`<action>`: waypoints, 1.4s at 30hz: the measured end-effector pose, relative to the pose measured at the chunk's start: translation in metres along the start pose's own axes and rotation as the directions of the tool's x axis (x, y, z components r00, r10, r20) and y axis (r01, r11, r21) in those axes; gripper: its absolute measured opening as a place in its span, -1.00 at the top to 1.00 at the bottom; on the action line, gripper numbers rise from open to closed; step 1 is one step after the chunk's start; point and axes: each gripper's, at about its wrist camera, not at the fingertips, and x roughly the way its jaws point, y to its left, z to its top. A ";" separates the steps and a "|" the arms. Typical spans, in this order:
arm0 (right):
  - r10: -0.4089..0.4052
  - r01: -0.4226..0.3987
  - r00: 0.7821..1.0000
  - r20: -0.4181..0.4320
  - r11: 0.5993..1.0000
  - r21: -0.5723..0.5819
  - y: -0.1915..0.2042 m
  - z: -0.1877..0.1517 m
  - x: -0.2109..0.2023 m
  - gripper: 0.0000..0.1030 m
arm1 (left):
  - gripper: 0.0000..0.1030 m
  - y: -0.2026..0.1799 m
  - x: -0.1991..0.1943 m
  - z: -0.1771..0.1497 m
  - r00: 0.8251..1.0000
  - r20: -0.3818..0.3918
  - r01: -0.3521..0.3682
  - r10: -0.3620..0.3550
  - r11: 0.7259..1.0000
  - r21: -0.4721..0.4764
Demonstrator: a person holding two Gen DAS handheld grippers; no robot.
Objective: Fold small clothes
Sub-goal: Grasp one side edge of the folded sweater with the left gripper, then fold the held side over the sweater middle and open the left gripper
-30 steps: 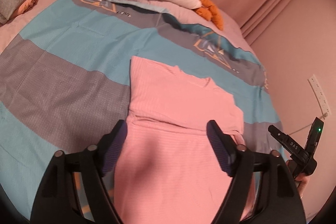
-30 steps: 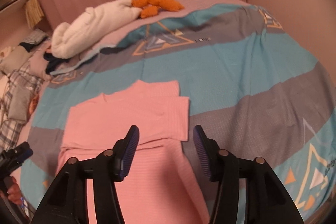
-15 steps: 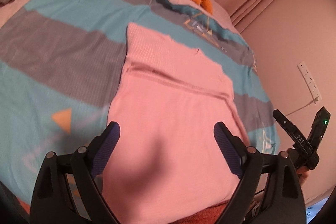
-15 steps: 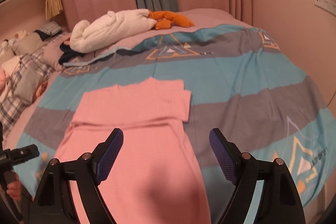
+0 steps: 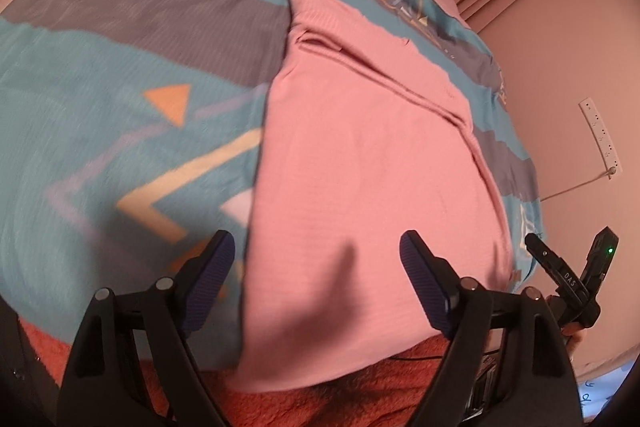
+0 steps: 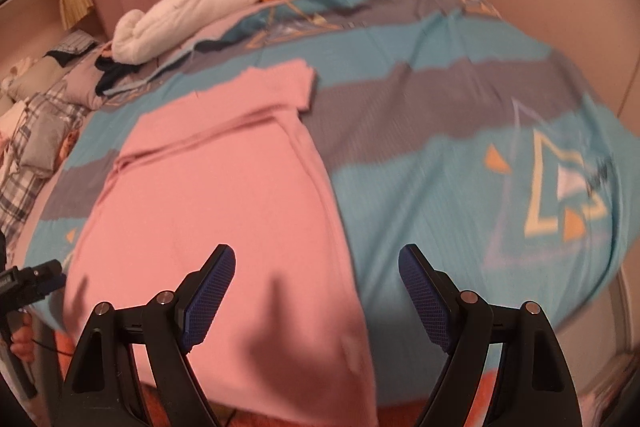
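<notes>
pink top [image 5: 360,167], sleeves folded in, lies flat on bed [image 5: 100,127]. left tongs [image 5: 316,267] closing, right tongs [image 6: 316,275] wide; both empty. next: grip hem.

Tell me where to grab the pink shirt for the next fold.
Take the pink shirt by its two bottom corners, one per tool, coming in from the near bed edge. Its hem hangs over that edge, nearest both tools, while the sleeves are already folded in at the far end. This is a judgement from how it lies.
</notes>
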 end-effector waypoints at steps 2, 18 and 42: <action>0.000 0.001 1.000 -0.026 1.000 0.022 -0.007 -0.008 0.001 -0.62 | -0.57 0.004 -0.001 -0.007 1.000 -0.010 0.005 -0.005 1.000 -0.010; 0.009 -0.004 0.985 -0.173 1.000 0.031 -0.010 -0.052 0.004 -0.12 | 0.02 0.005 0.002 -0.050 0.985 -0.125 0.116 -0.115 0.993 -0.004; 0.256 -0.252 0.967 -0.001 0.954 0.159 -0.007 0.039 0.009 0.81 | 0.87 -0.001 -0.001 0.039 0.937 0.081 0.349 -0.341 0.927 -0.135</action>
